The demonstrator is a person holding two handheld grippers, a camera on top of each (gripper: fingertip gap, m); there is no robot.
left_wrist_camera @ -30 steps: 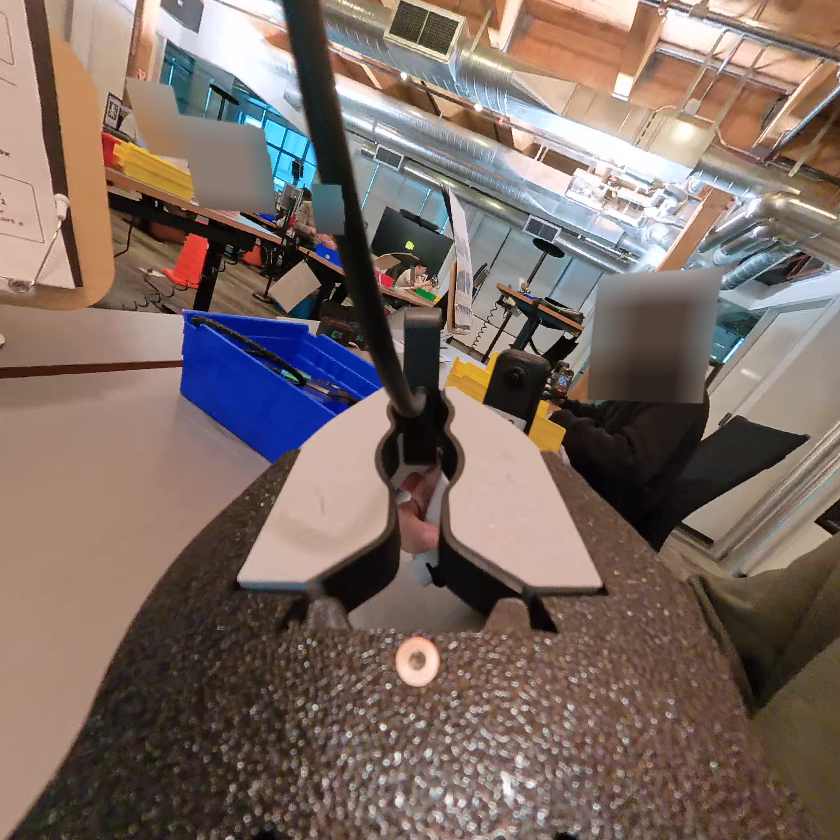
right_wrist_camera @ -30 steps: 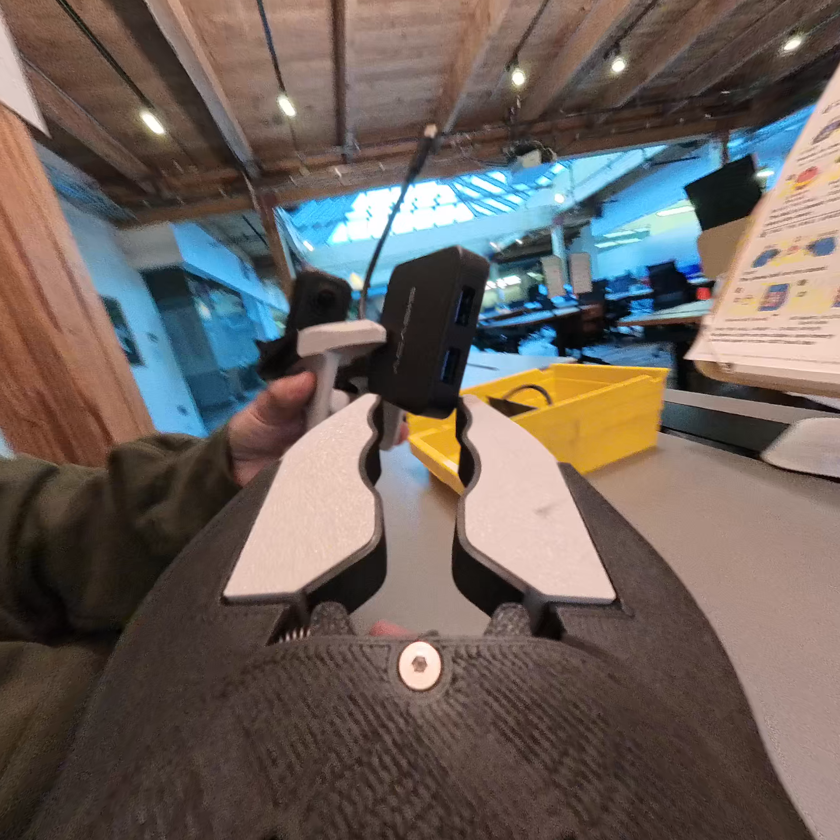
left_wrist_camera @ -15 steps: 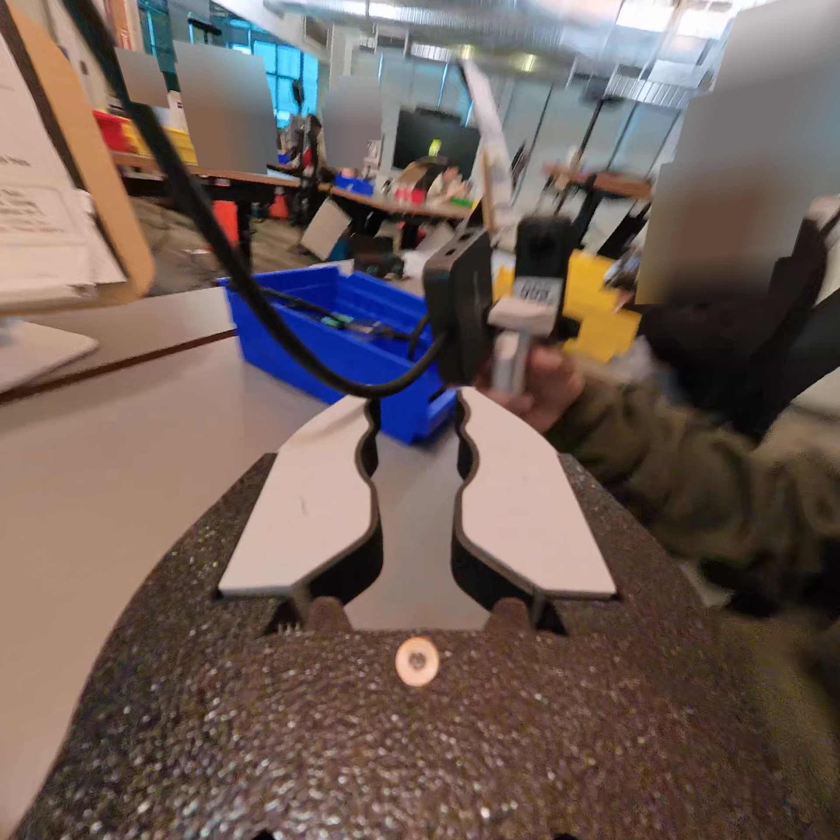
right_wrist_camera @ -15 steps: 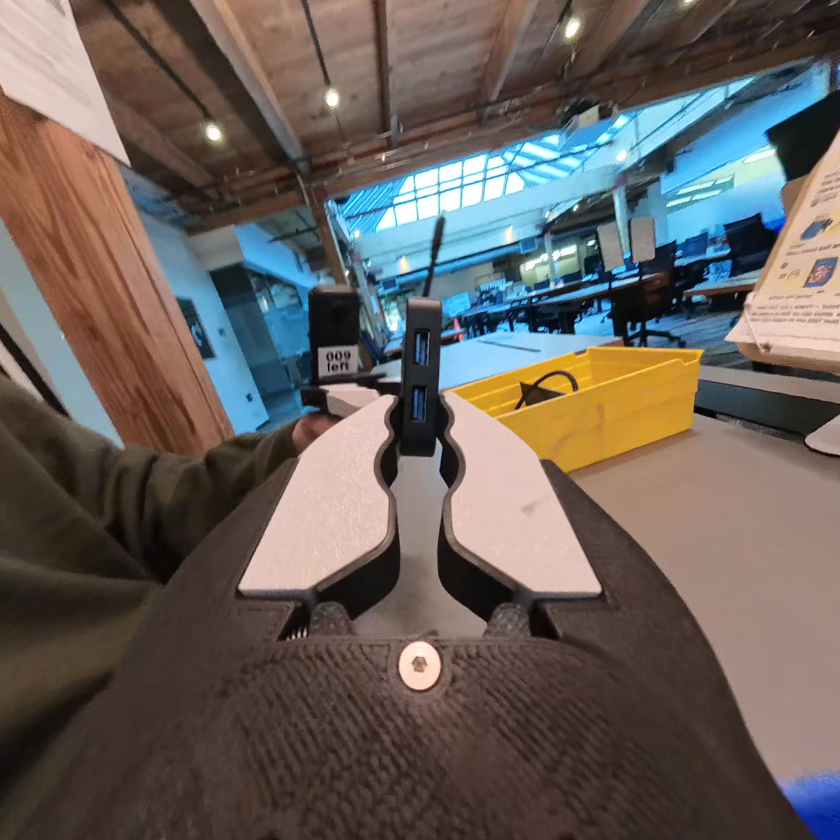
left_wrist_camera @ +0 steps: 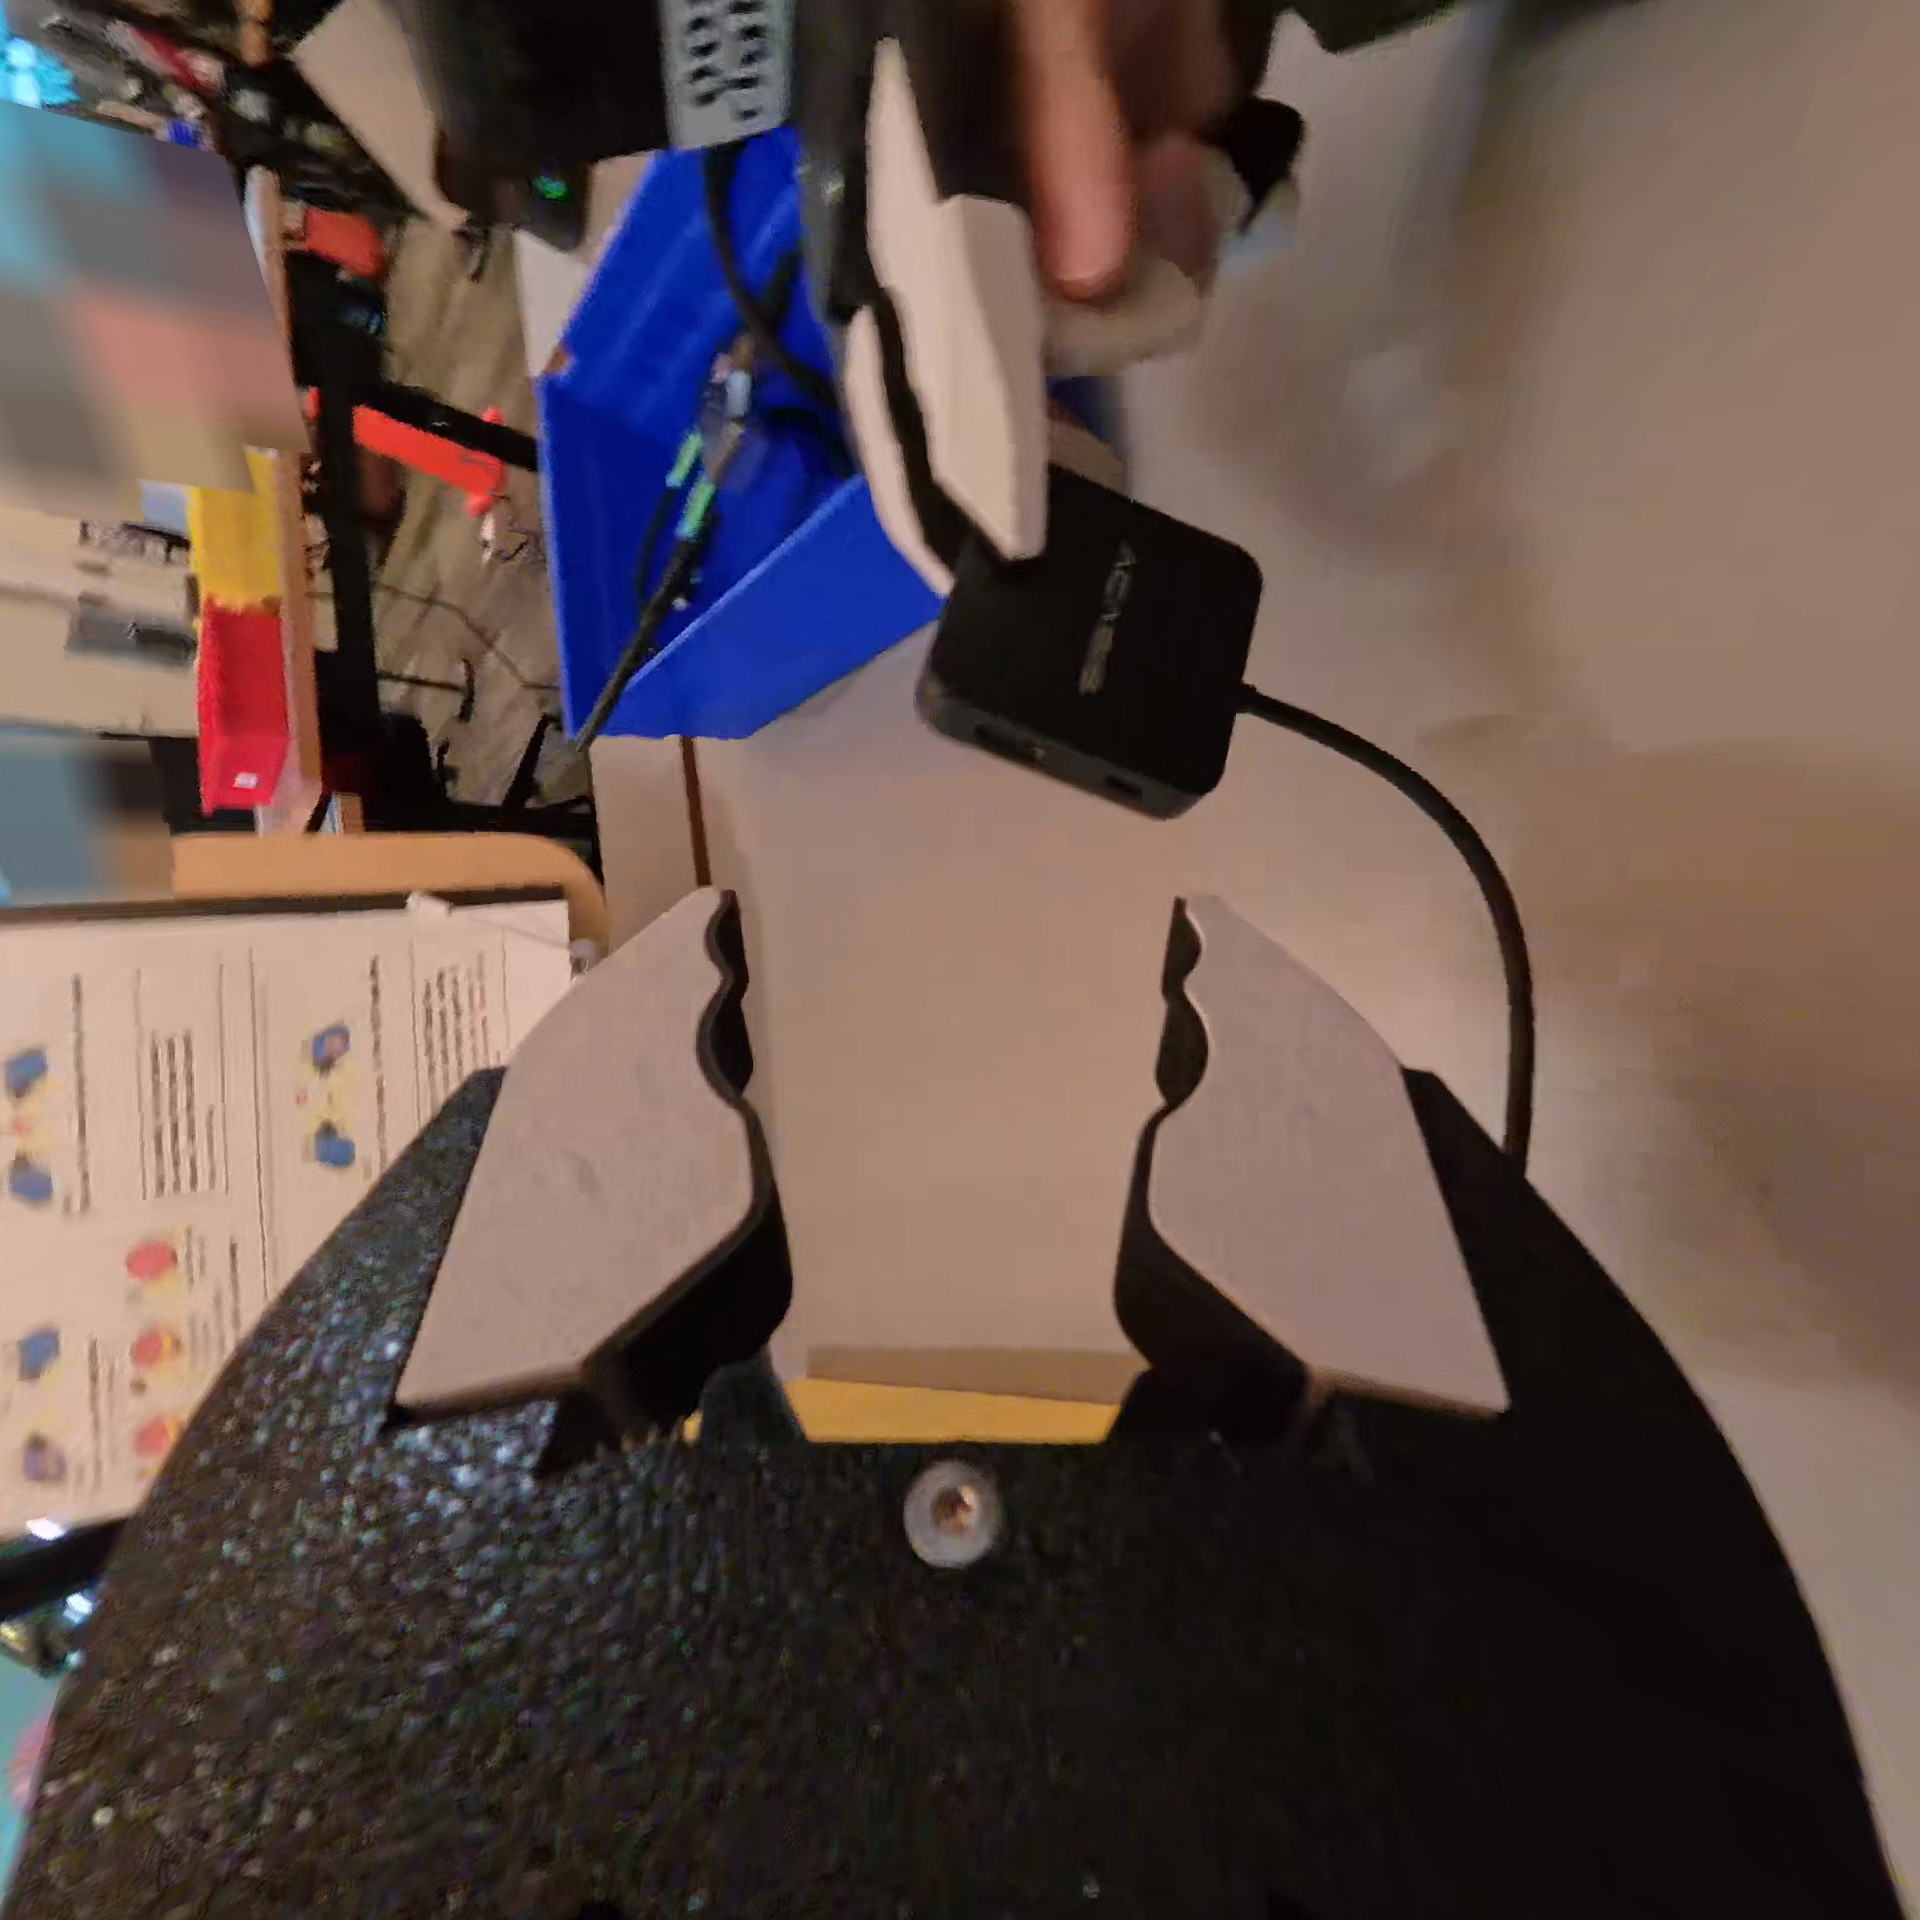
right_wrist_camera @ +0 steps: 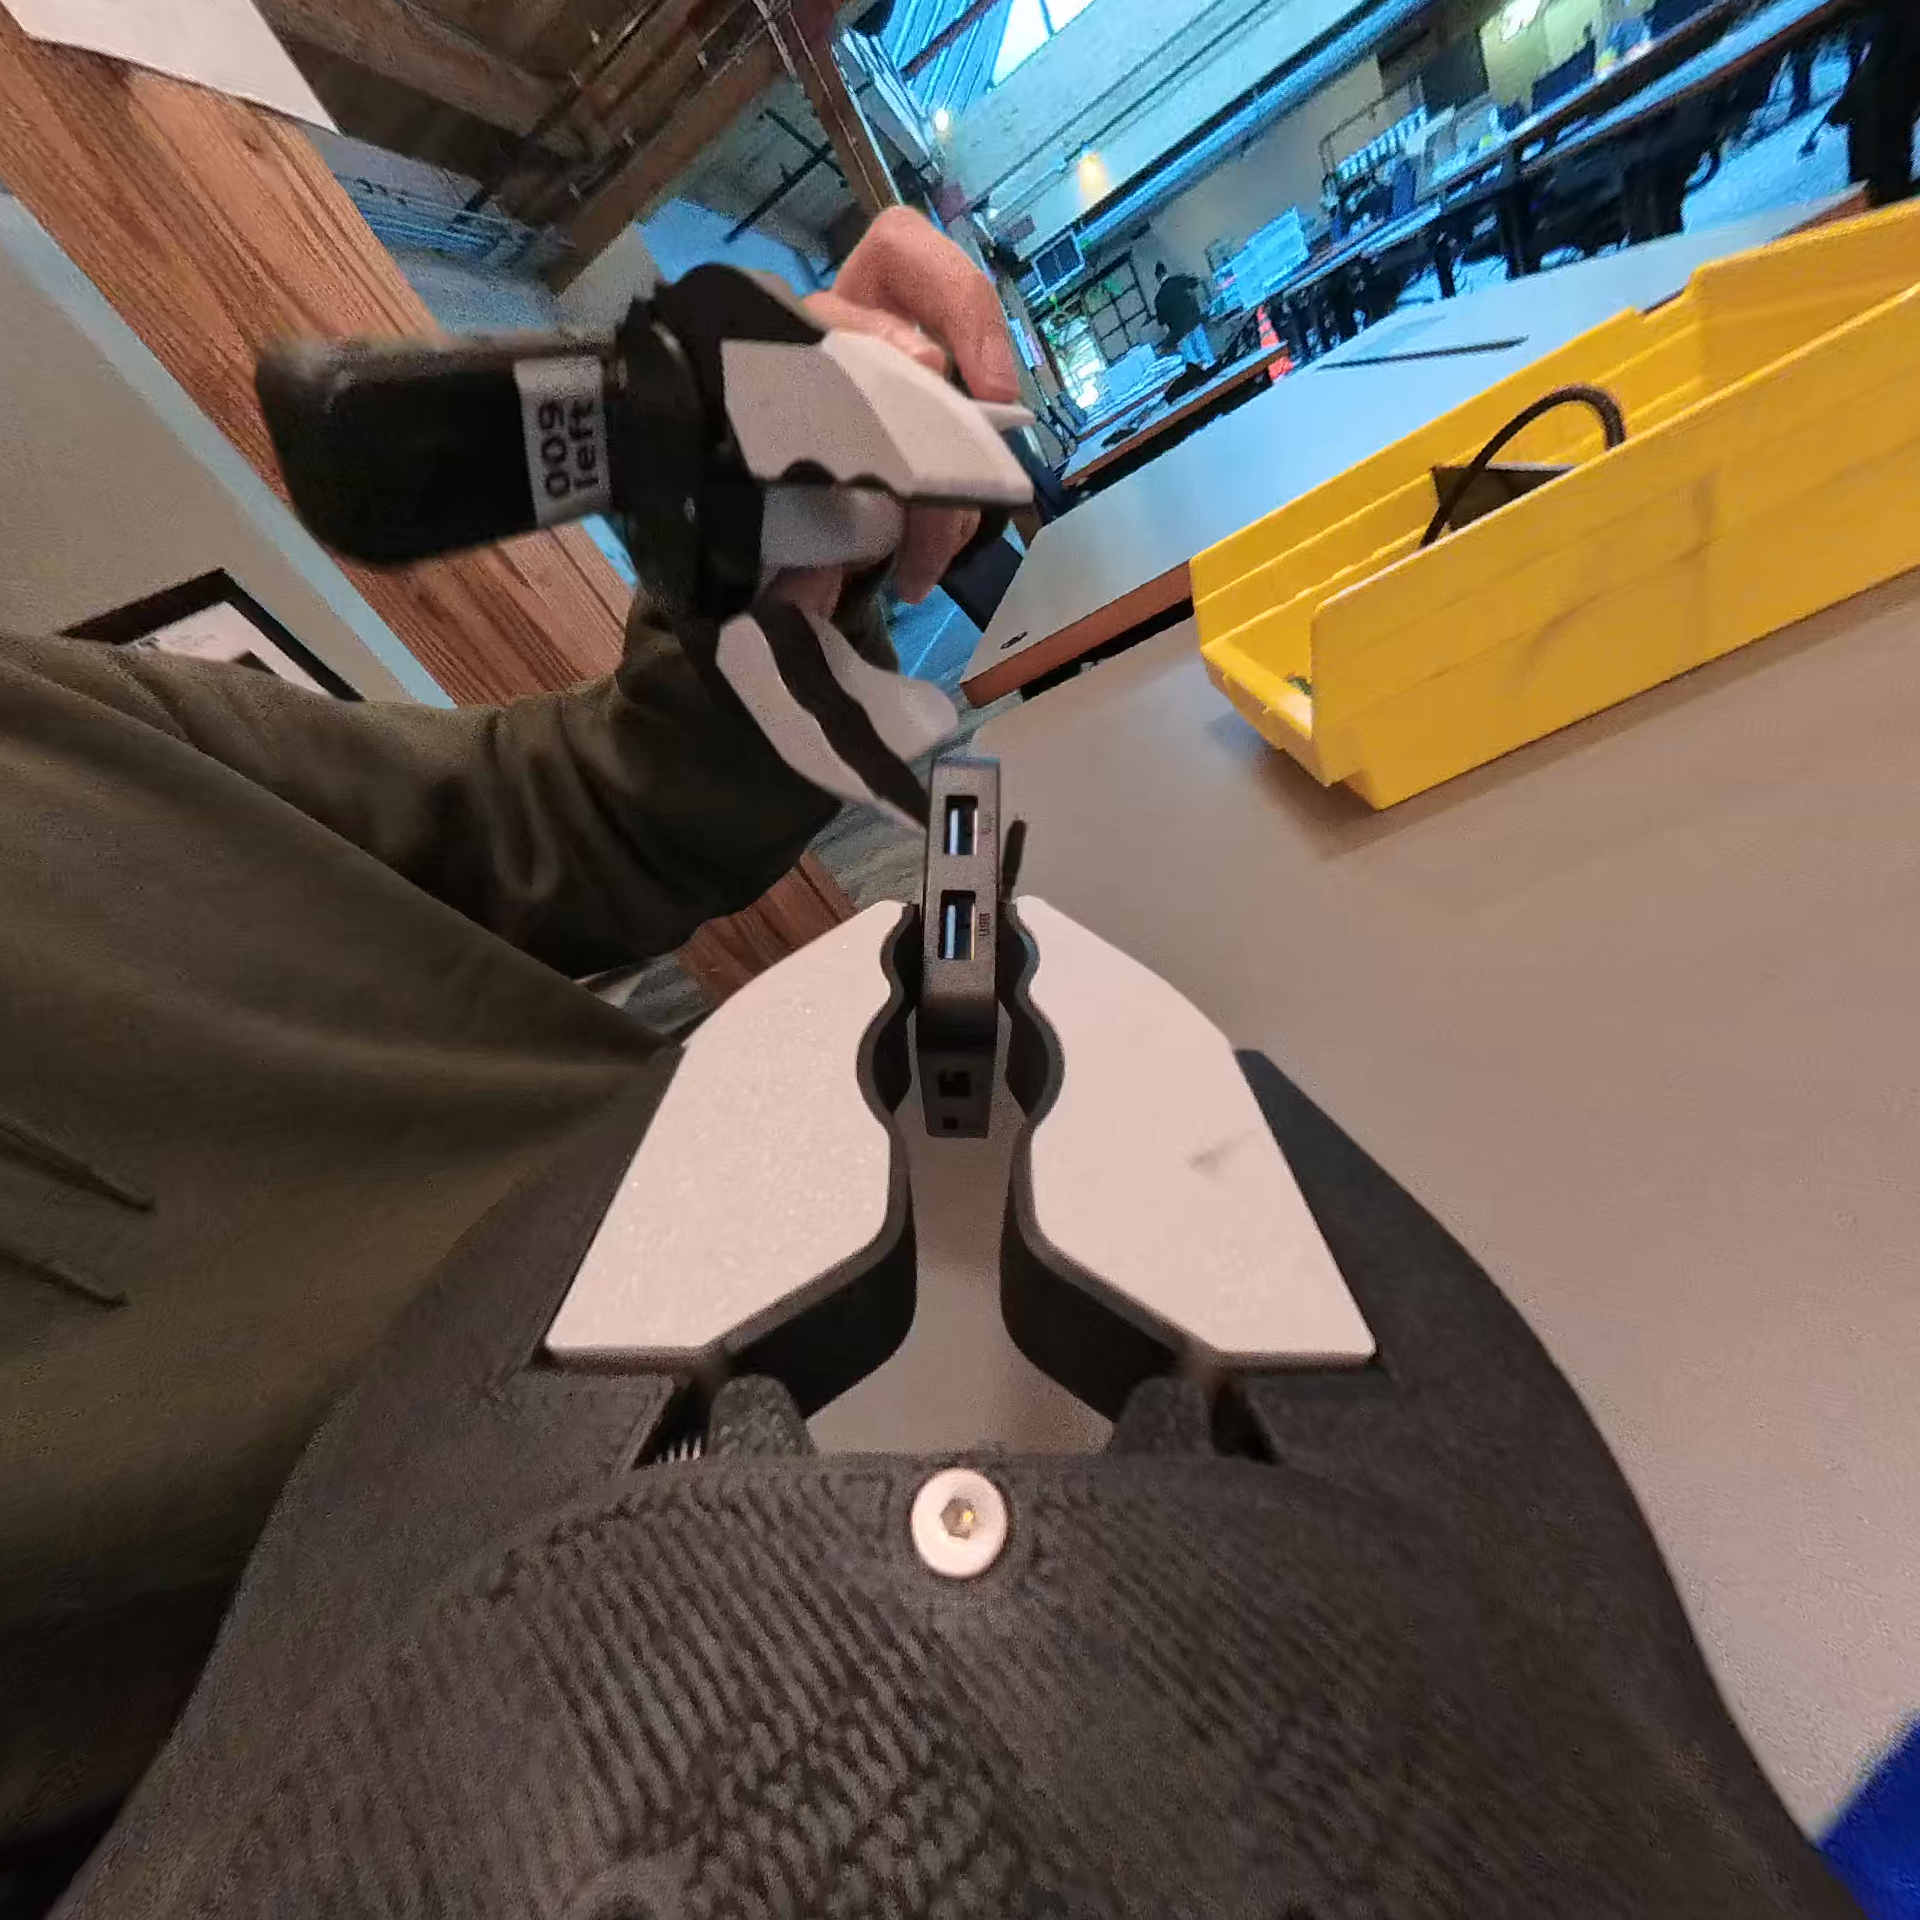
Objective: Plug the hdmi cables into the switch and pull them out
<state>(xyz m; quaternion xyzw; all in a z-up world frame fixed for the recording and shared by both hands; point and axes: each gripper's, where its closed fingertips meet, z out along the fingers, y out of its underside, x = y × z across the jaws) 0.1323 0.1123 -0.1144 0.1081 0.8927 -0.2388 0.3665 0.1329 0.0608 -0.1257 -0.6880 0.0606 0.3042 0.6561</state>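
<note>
Left gripper (left_wrist_camera: 951, 997) rolled sideways, so its view shows the room tipped on its side; fingers spread wide apart, nothing between them, only bare grey table (left_wrist_camera: 935, 1143) behind the gap. Right gripper (right_wrist_camera: 956, 935) points forward low over the table, fingers closed tight on the switch (right_wrist_camera: 961, 997), pinching its thin flat sides near the tips. In the left view the right gripper (left_wrist_camera: 935, 520) comes down from the top edge, holding one corner of the switch (left_wrist_camera: 1101, 644), which sits just ahead of the left fingertips and not touching them. Switch is a small black rounded square box, matte, two blue ports on the edge facing the right camera, slots on another edge. Its own black cable (left_wrist_camera: 1475, 894) curves back from one side and goes out of sight behind the left gripper's right finger. The far end of the cable is hidden. In the right view the left gripper (right_wrist_camera: 873, 717) hangs just above and left of the switch, held by a hand (right_wrist_camera: 914, 301) in an olive sleeve; it is blurred. Blue bin (left_wrist_camera: 707, 520) ahead-left of the left tool, cables inside, blurry. Yellow bin (right_wrist_camera: 1558, 540) ahead-right of the right tool, black cable loop in it, cut off at frame edge. Printed sheet (left_wrist_camera: 239, 1195) left of the left gripper. Gripper bodies are black speckled foam-like plastic with pale grey wavy-edged finger plates.
</note>
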